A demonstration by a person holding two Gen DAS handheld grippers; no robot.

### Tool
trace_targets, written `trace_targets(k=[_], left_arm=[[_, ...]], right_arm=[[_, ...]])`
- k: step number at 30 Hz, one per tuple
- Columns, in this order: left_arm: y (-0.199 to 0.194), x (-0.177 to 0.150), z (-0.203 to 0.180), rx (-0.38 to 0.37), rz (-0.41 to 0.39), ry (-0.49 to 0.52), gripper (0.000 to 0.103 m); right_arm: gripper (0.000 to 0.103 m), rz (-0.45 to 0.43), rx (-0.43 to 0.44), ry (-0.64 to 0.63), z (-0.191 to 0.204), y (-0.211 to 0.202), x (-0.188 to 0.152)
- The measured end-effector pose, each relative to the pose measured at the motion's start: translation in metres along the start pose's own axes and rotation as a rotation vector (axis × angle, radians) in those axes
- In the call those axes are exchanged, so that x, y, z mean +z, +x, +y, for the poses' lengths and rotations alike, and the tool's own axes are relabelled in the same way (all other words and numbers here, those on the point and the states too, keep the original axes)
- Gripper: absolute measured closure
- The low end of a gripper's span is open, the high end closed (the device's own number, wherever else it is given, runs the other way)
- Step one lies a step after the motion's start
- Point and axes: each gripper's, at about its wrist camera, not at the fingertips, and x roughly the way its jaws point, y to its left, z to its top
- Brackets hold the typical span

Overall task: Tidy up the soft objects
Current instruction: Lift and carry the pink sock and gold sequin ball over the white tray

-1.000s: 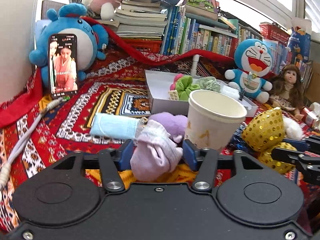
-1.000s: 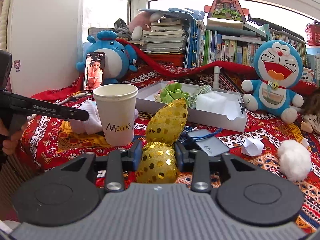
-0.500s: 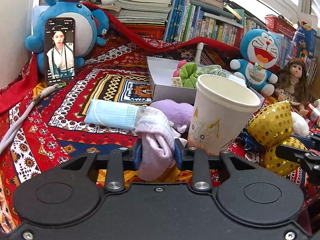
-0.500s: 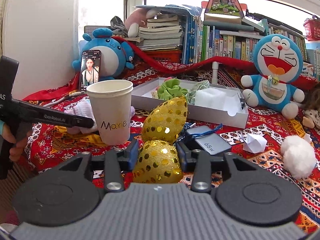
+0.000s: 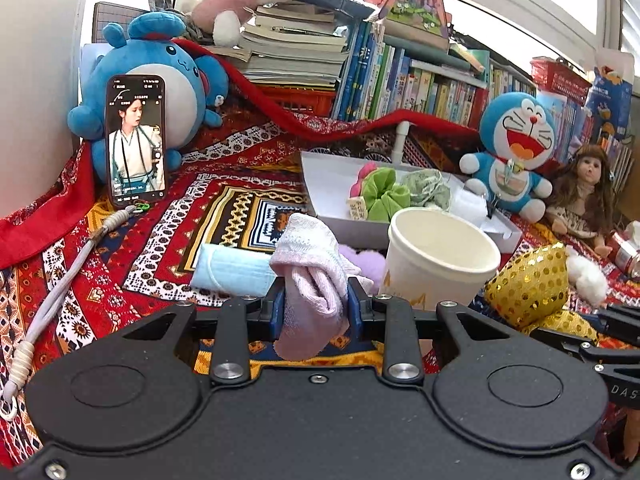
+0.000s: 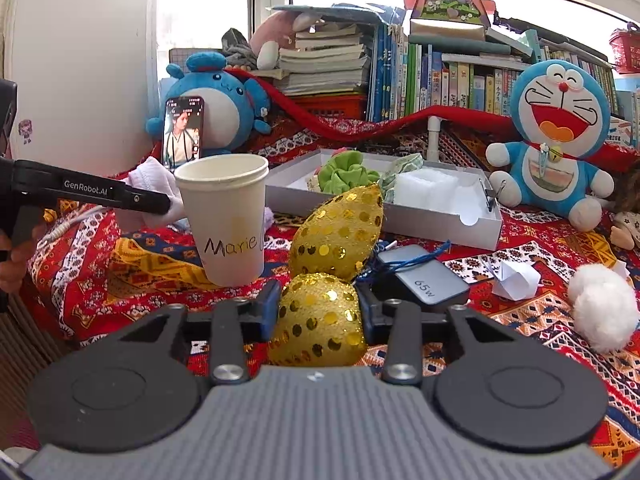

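Observation:
My left gripper (image 5: 316,304) is shut on a pale pink sock (image 5: 312,276), held just above the patterned cloth. A light blue face mask (image 5: 232,270) and a lilac soft piece (image 5: 366,258) lie right behind it. My right gripper (image 6: 318,306) is shut on the near lobe of a gold sequined plush (image 6: 320,320); its second lobe (image 6: 340,236) rises behind. The same gold plush (image 5: 528,292) shows at the right of the left wrist view. A white shallow box (image 6: 444,224) beyond holds a green scrunchie (image 6: 346,172) and other soft items.
A paper cup (image 6: 228,220) marked "Marie" stands between the two grippers. A grey charger (image 6: 424,280), folded paper (image 6: 516,278) and a white pompom (image 6: 604,308) lie to the right. Plush toys, a propped phone (image 5: 136,144), a doll (image 5: 580,196) and books line the back.
My left gripper closed on the pink sock and lifted it slightly off the cloth. My right gripper's fingers tightened on the gold plush; that hand stayed in place.

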Motion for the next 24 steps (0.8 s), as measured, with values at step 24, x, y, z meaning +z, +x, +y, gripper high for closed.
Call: trace_targets(k=[24], left_arm=[[0.019, 0.102, -0.015, -0.078, -0.050, -0.009, 0.074]], right_arm=[[0.061, -0.110, -0.033, 0.179, -0.075, -0.007, 0.088]])
